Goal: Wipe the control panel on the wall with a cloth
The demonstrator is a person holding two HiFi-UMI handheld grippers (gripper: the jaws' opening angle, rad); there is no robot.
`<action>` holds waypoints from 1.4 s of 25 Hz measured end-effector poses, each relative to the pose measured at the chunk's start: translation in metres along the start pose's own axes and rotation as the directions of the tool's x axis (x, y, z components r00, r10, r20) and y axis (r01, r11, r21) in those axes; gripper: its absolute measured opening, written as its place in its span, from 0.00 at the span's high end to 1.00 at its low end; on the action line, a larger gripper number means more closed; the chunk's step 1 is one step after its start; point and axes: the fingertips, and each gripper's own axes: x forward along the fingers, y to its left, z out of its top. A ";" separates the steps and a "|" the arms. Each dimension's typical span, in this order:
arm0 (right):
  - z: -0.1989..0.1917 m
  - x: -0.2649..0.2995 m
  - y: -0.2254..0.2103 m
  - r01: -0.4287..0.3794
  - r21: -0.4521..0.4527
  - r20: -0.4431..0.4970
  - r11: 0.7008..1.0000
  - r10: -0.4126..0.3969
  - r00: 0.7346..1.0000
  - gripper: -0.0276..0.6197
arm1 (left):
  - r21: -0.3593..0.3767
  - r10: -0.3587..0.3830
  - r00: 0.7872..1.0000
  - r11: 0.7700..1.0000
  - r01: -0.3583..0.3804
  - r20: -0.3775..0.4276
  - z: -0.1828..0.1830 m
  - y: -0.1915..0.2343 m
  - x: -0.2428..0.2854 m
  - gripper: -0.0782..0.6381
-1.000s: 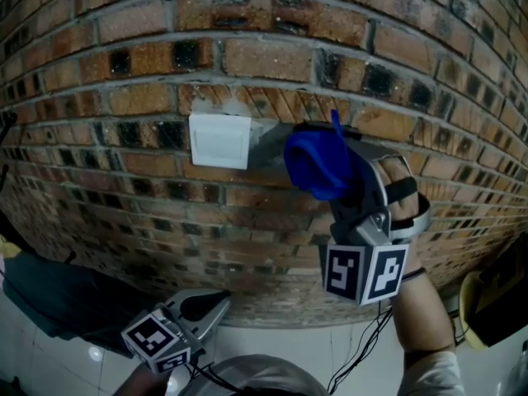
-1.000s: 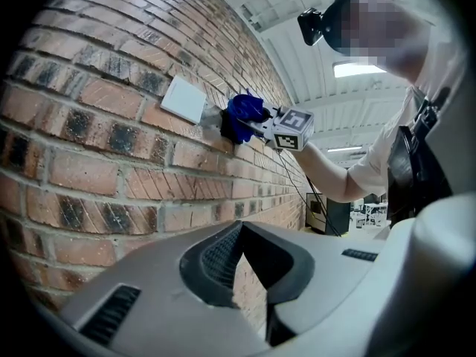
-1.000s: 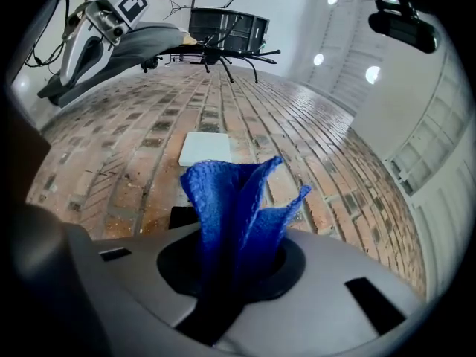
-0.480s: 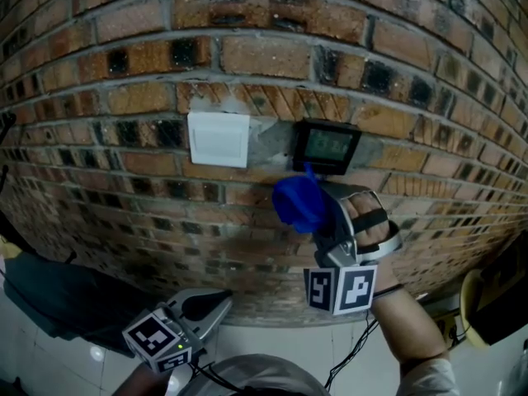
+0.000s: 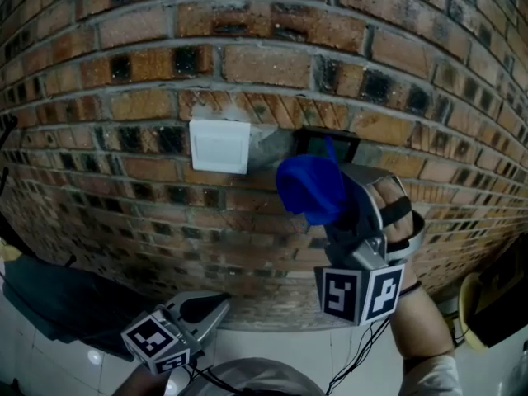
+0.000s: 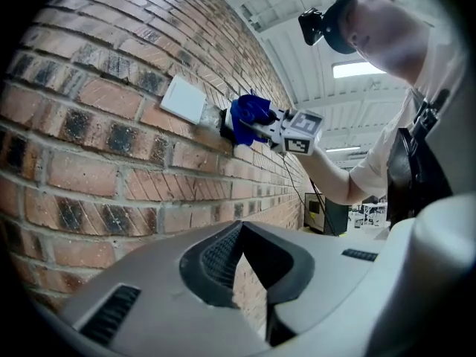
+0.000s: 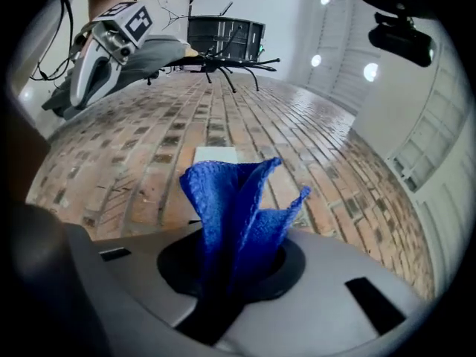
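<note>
The black control panel (image 5: 330,143) is set in the brick wall, to the right of a white switch plate (image 5: 219,146). My right gripper (image 5: 323,211) is shut on a bunched blue cloth (image 5: 311,188), which lies over the panel's lower edge. In the right gripper view the cloth (image 7: 232,207) stands up from the shut jaws and hides the panel; the white plate (image 7: 216,155) shows behind it. My left gripper (image 5: 211,305) hangs low by the wall's foot, shut and holding nothing. In the left gripper view its jaws (image 6: 249,274) meet, and the cloth (image 6: 249,117) shows far off.
The brick wall (image 5: 124,97) fills most of the head view. A dark bag (image 5: 58,295) lies on the tiled floor at lower left. A yellow object (image 5: 472,304) sits at lower right. Cables (image 5: 363,345) hang below my right hand.
My right gripper swept the cloth down off the panel, which showed uncovered half a second ago, then rose again so the cloth overlaps its lower edge. The left gripper stayed put.
</note>
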 end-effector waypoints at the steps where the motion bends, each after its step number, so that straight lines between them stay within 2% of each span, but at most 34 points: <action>1: -0.003 0.004 -0.010 0.019 0.001 -0.007 1.000 -0.019 1.000 0.82 | 0.000 -0.002 1.000 1.000 0.002 0.000 0.000 -0.001 0.000 0.90; 5: -0.013 0.014 -0.034 0.066 0.020 -0.028 0.998 -0.065 0.997 0.82 | 0.001 -0.002 1.000 1.000 0.002 0.003 -0.001 0.000 -0.001 0.90; 10: -0.014 0.018 -0.024 0.067 -0.003 -0.037 0.998 -0.067 0.997 0.82 | -0.006 0.010 1.000 1.000 -0.010 0.002 -0.002 0.004 -0.004 0.90; 17: -0.014 0.009 0.019 0.007 -0.008 -0.048 1.000 -0.008 0.999 0.82 | -0.008 0.008 1.000 1.000 -0.008 0.002 -0.002 0.004 -0.004 0.90; 24: -0.023 0.010 0.080 -0.103 -0.002 -0.068 0.995 0.103 0.992 0.82 | -0.007 -0.003 1.000 1.000 0.003 -0.012 -0.007 0.000 -0.003 0.90; 27: -0.028 0.013 0.093 -0.139 0.002 -0.074 0.990 0.139 0.988 0.82 | -0.007 -0.004 1.000 1.000 0.004 -0.011 -0.006 -0.001 -0.003 0.90; 30: -0.023 0.008 0.080 -0.128 0.005 -0.061 0.992 0.128 0.990 0.82 | -0.003 -0.001 1.000 1.000 0.001 -0.015 -0.008 0.000 -0.005 0.90; 35: -0.003 -0.003 0.010 0.014 -0.003 -0.006 1.000 -0.014 1.000 0.82 | -0.010 0.003 1.000 1.000 -0.003 -0.002 -0.006 0.002 -0.005 0.90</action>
